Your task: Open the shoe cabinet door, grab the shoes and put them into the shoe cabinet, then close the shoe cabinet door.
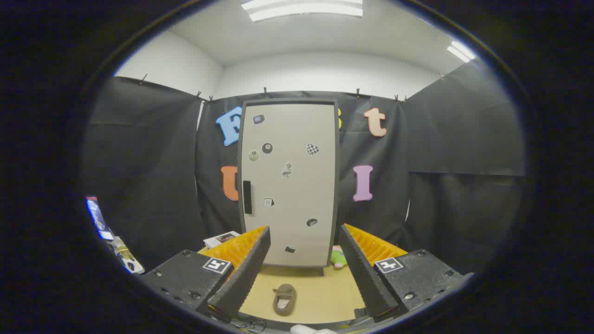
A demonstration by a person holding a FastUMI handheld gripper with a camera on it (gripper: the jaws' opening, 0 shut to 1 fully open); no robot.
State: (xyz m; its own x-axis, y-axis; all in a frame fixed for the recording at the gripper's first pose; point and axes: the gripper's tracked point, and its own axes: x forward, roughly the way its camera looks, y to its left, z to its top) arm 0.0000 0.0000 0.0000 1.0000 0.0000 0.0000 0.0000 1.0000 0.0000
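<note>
A tall cabinet stands upright at the far side of the bench, backed by the black cloth wall. Its pale door is shut, flush in a dark frame, with a black handle low along its left edge and a scatter of small stickers across the face. The bench top is a light wood colour and runs from the cabinet's foot toward the claw. The claw's two fingers are spread wide apart with nothing between them but open bench, and they point straight at the cabinet door, well short of it. A single brown shoe lies flat on the bench between the fingers, nearer than the cabinet and apart from both fingers. A small green and pink thing sits by the cabinet's lower right corner, partly hidden behind the right finger. Some printed paper lies beyond the left finger.
</note>
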